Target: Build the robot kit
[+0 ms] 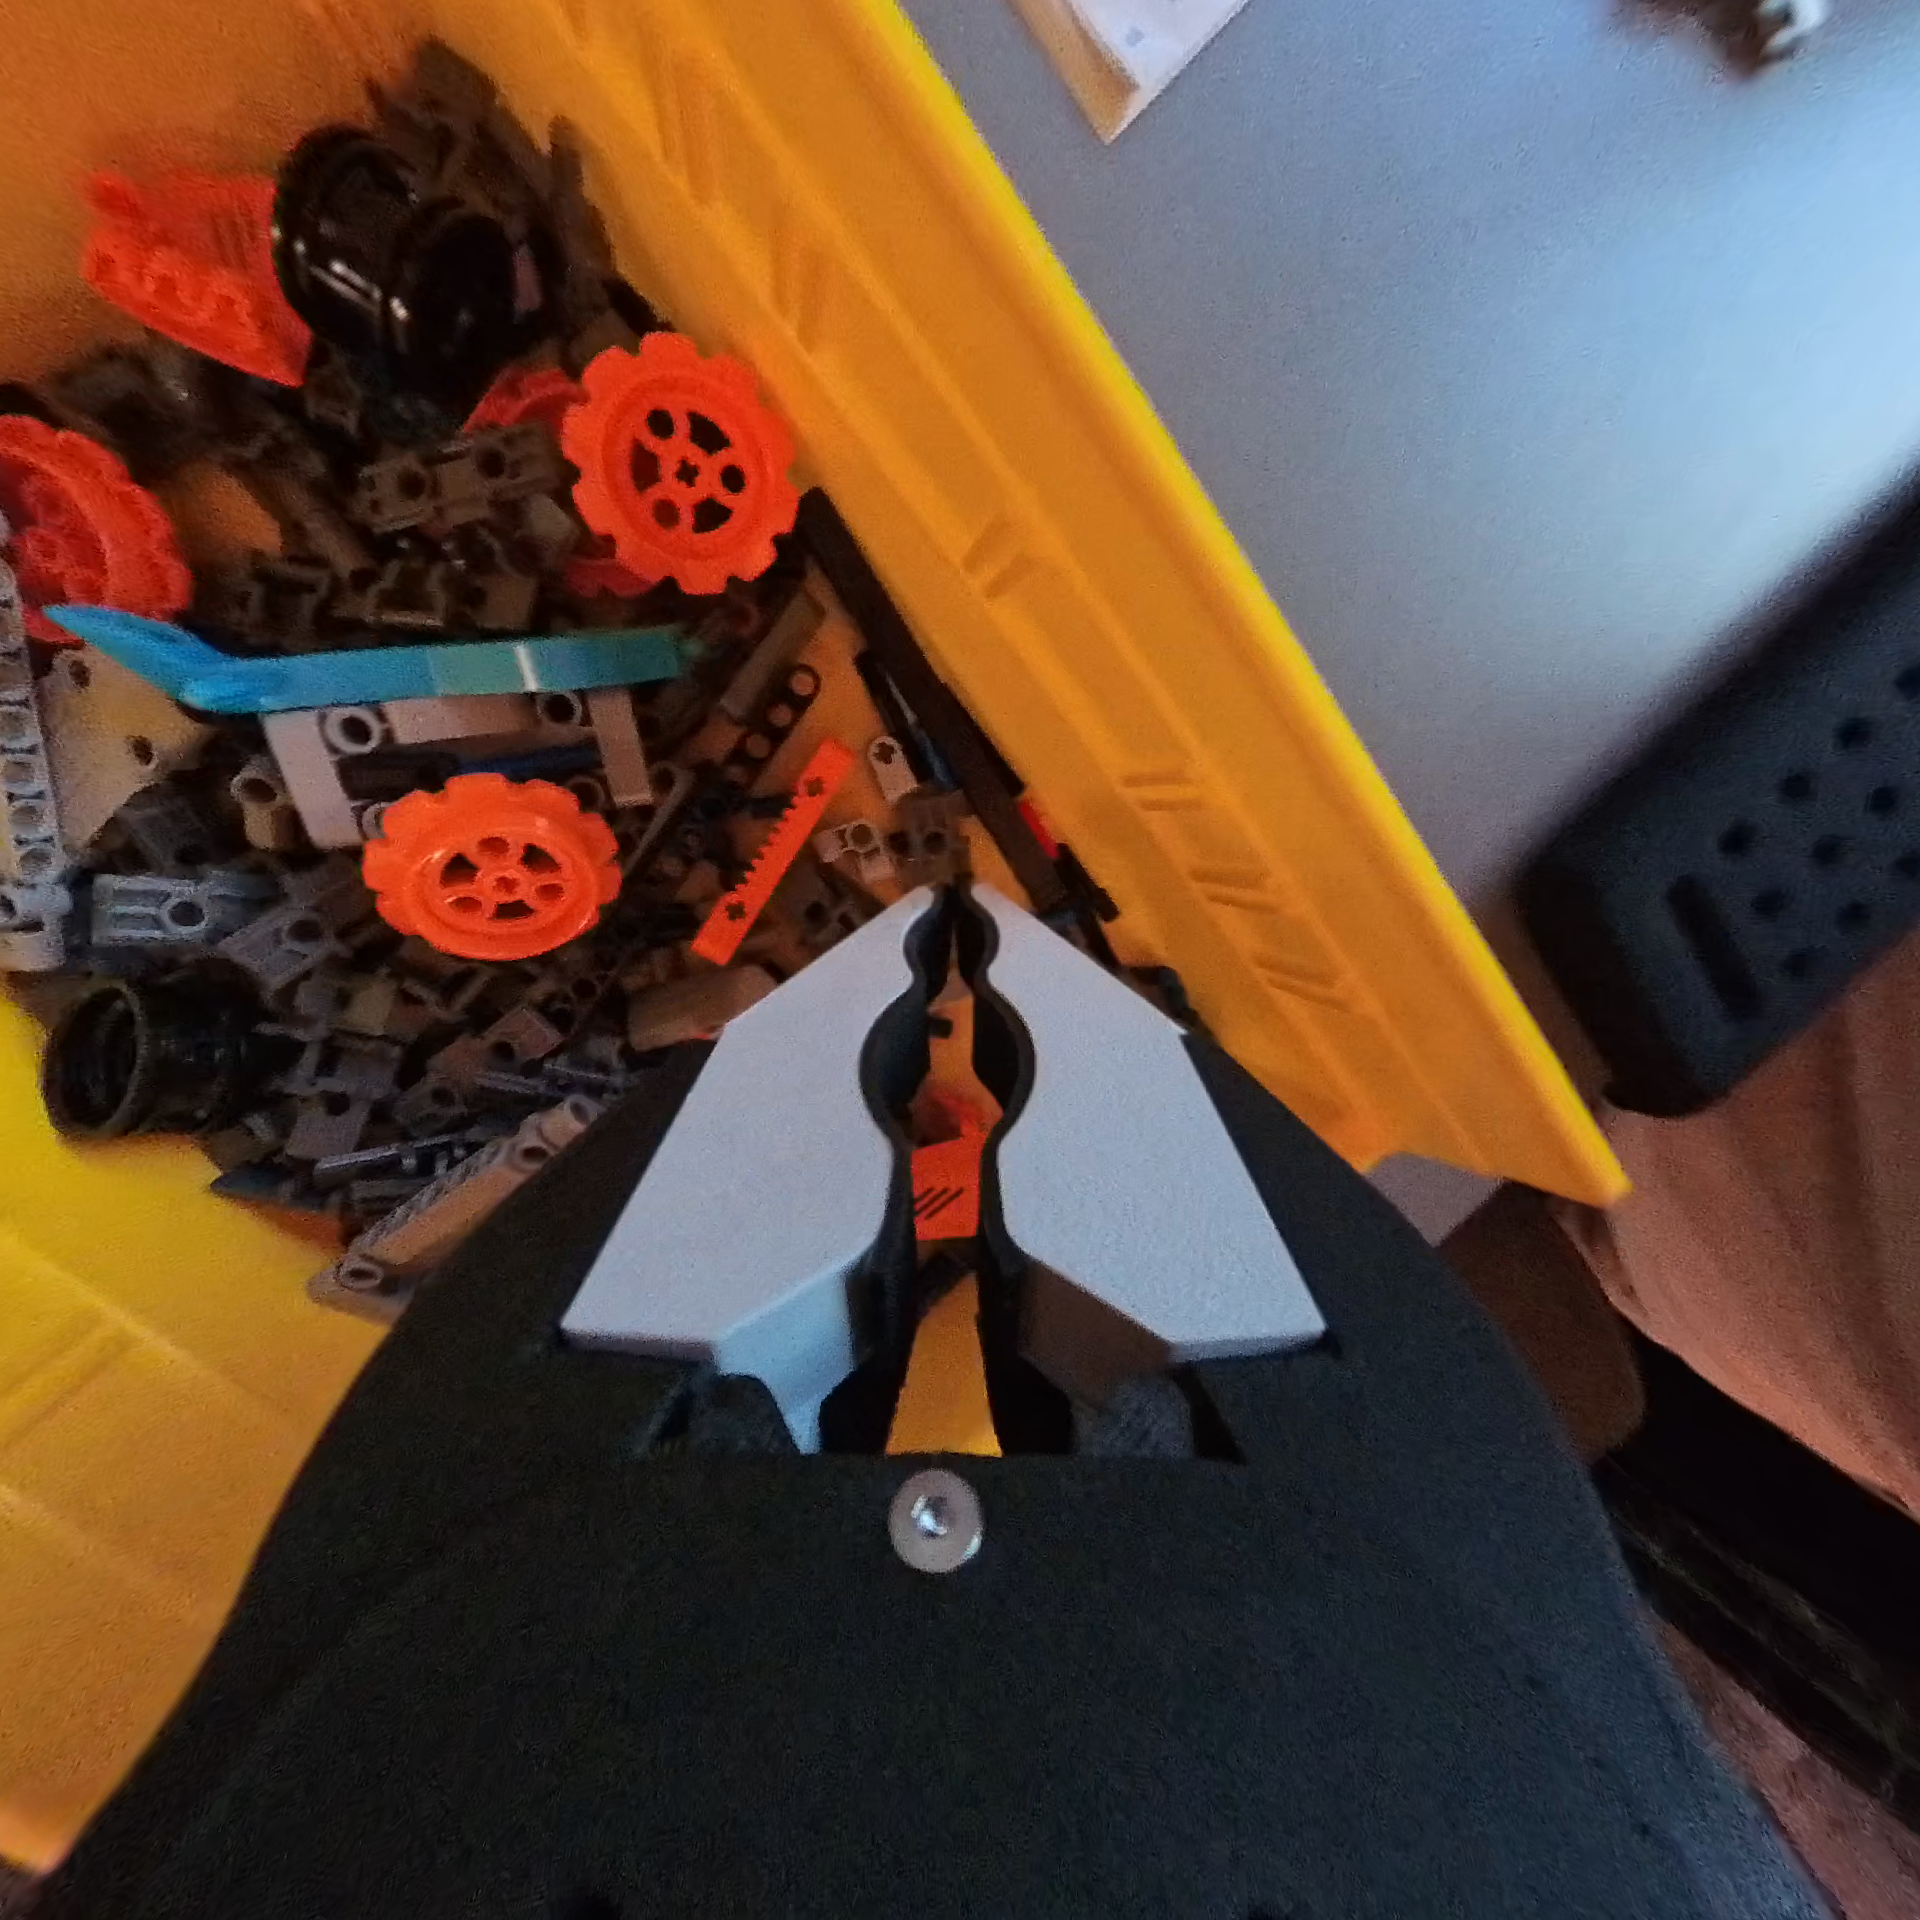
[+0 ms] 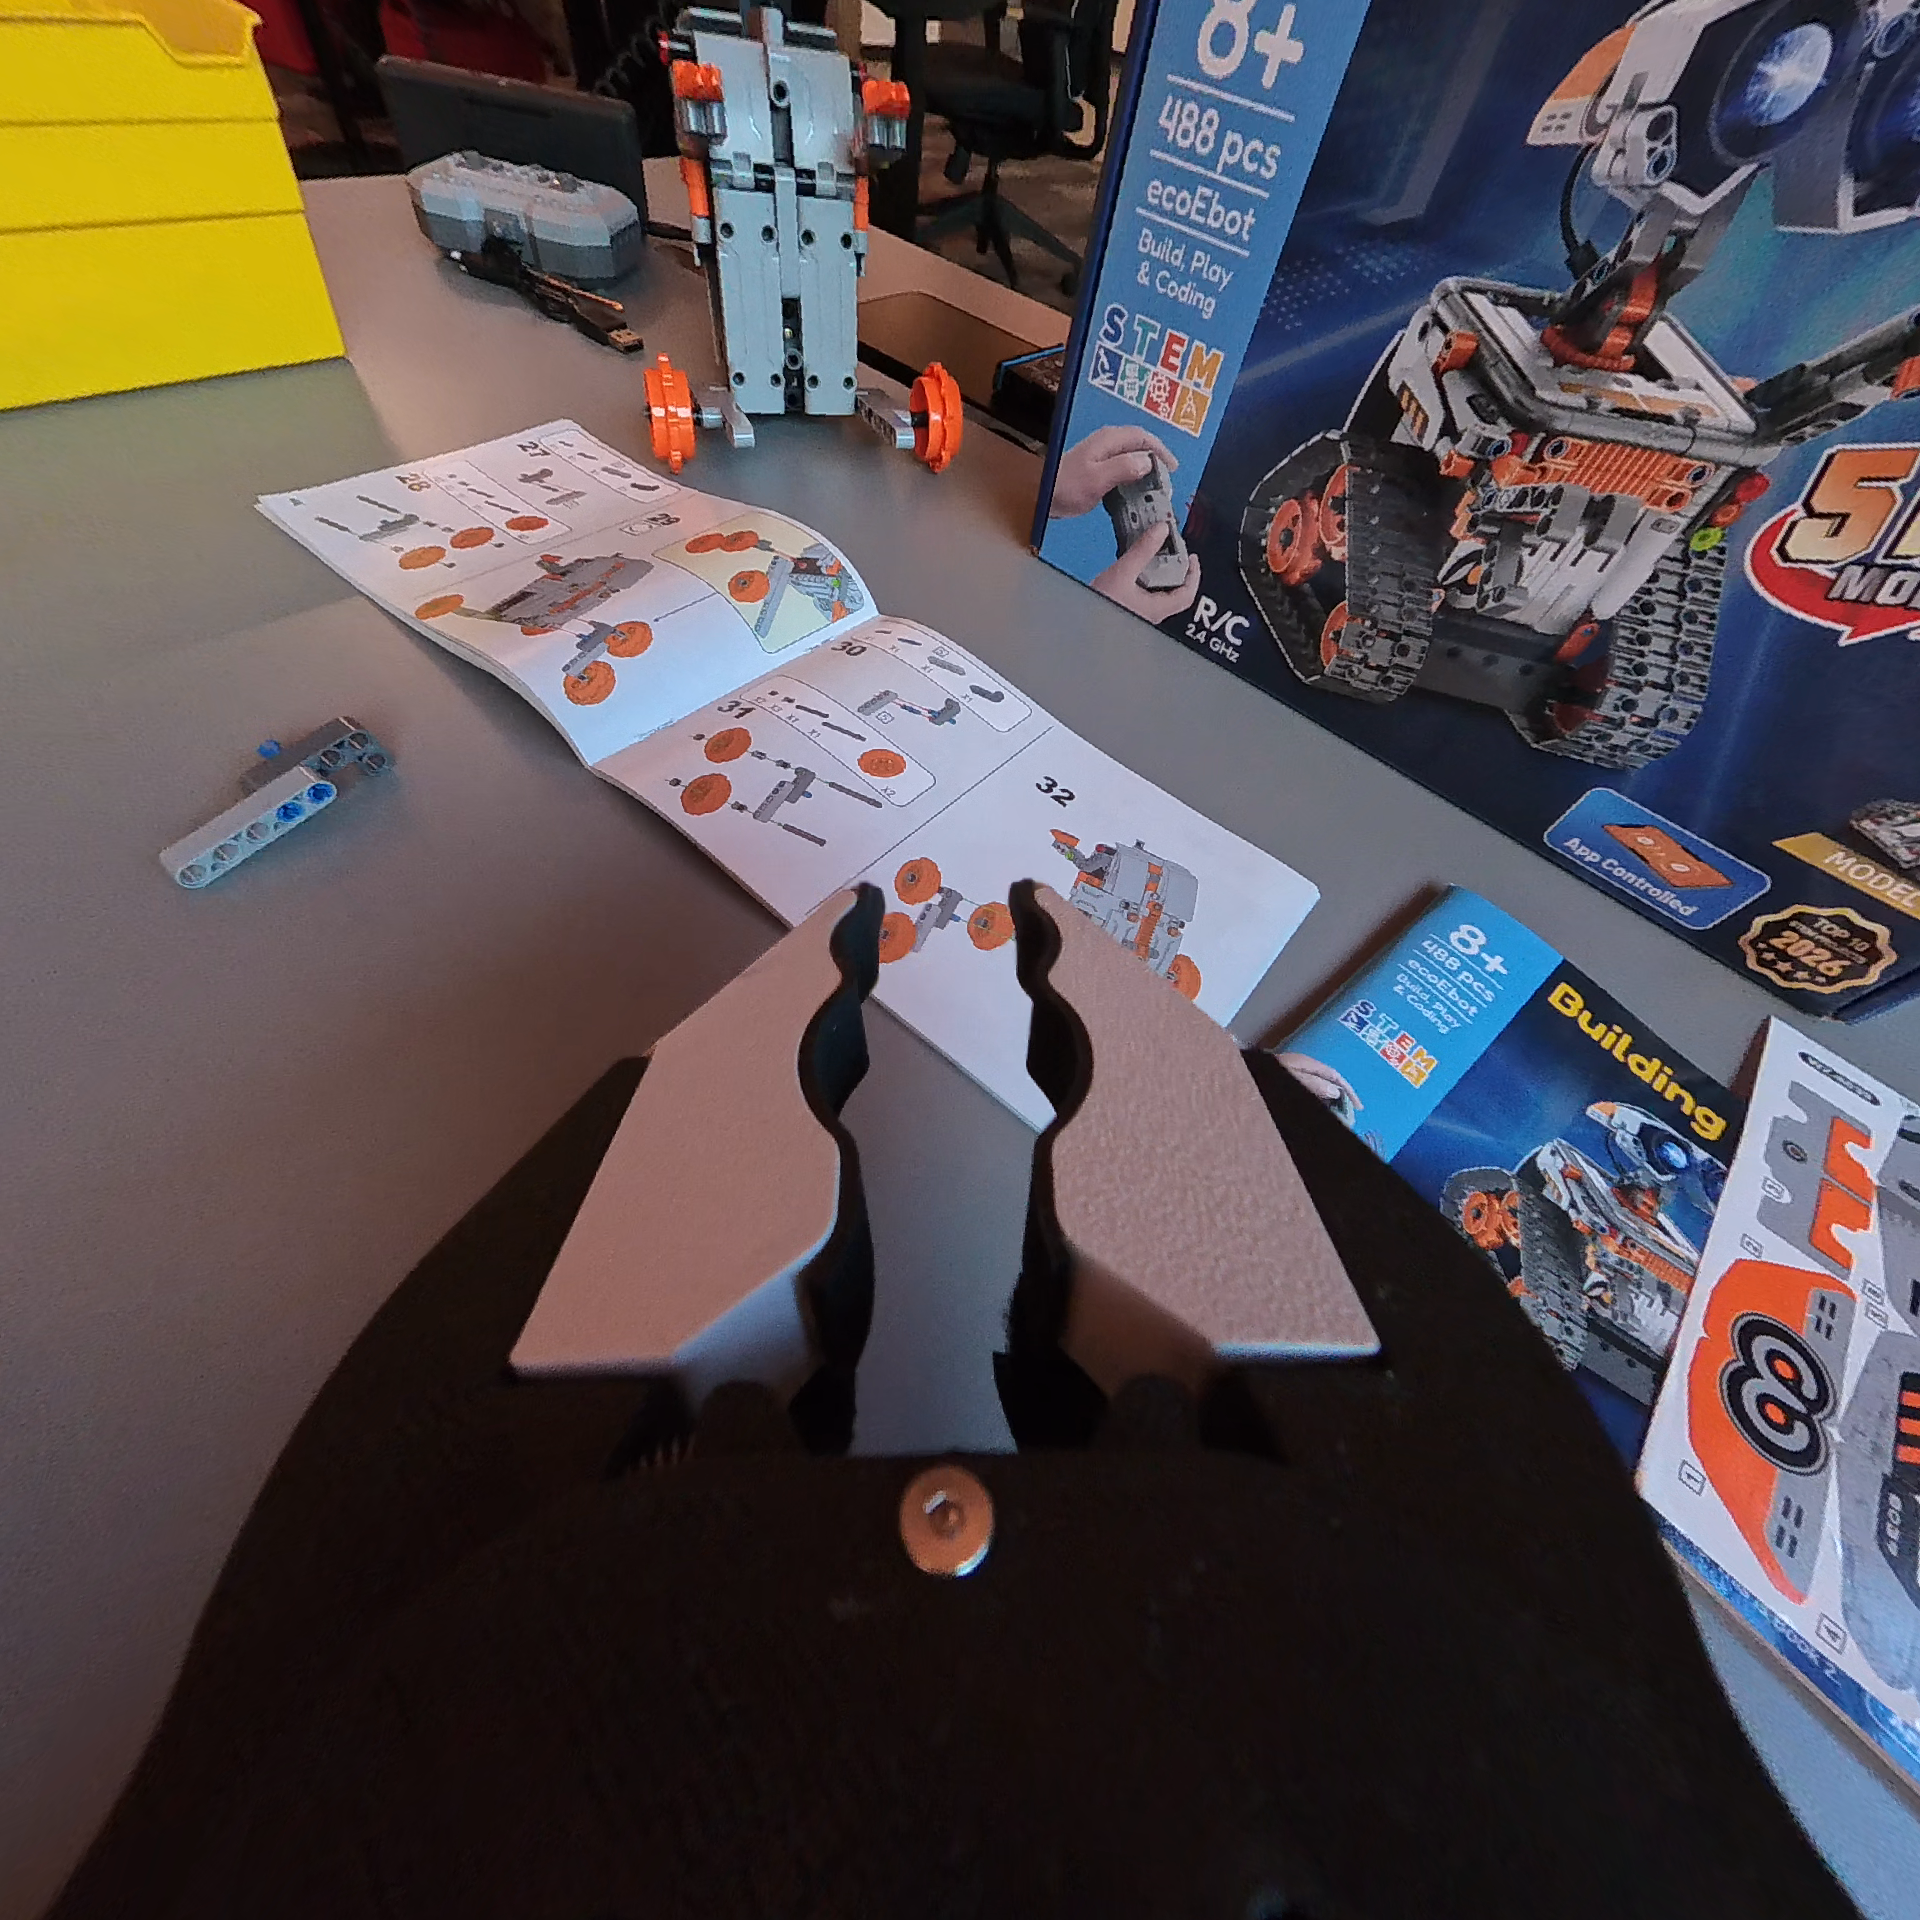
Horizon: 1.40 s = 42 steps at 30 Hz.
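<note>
Presently my left gripper (image 1: 951,891) sits closed inside the yellow bin (image 1: 935,436), tips pinching a small grey connector (image 1: 933,831) beside the bin's wall. Orange wheels (image 1: 490,865) lie leftward. My right gripper (image 2: 940,902) hovers parted over the instruction booklet (image 2: 727,665) on the table (image 2: 260,1039).

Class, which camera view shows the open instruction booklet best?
The right wrist view: the open instruction booklet lies flat on the grey table, beyond the open right gripper. The left wrist view shows none of it.
</note>
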Motion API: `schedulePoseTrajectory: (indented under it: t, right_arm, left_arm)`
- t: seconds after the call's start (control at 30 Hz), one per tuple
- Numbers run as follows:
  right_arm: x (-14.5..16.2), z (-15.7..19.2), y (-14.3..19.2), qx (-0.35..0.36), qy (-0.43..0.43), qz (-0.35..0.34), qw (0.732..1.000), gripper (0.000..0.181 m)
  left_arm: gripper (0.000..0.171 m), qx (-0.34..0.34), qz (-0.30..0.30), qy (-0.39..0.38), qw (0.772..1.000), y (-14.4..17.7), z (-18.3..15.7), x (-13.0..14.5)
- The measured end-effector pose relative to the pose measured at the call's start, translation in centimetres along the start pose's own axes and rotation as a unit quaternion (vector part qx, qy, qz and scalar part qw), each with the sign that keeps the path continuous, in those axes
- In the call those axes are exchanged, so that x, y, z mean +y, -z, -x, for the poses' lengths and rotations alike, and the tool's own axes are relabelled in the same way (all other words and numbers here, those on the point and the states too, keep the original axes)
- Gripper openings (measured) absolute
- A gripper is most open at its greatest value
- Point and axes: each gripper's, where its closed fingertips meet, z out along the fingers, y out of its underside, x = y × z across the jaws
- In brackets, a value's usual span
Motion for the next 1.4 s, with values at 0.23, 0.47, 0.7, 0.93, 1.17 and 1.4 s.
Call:
schedulePoseTrajectory:
  t: [0.23, 0.47, 0.7, 0.93, 1.17, 1.4]
  right_arm:
    - [0.6, -0.5, -0.1, 0.016, 0.0, 0.015, 1.0, 0.025]
    - [0.6, -0.4, -0.2, 0.012, 0.0, 0.016, 1.0, 0.025]
    - [0.1, 0.5, -0.1, -0.003, 0.01, 0.007, 1.0, 0.025]
    - [-0.9, 0.7, 0.6, -0.003, 0.028, -0.008, 1.0, 0.025]
    - [-0.3, -0.4, 1.1, 0.006, 0.003, -0.01, 1.0, 0.025]
    - [-1.3, -0.4, 2.0, -0.008, -0.023, -0.044, 0.999, 0.024]
  left_arm:
    - [0.0, -0.019, 0.011, 0.093, 0.995, -2.3, 1.7, 1.5]
    - [0.001, 0.054, 0.005, 0.172, 0.984, -2.2, 0.8, 1.9]
    - [0.002, 0.019, 0.037, 0.182, 0.982, -2.9, 1.8, 2.5]
    - [0.007, -0.015, 0.074, 0.186, 0.98, -3.3, 1.8, 2.3]
    - [0.007, -0.095, 0.116, 0.165, 0.975, -3.4, 2.0, 2.4]
    - [0.006, -0.156, 0.117, 0.163, 0.967, -3.4, 2.1, 2.5]
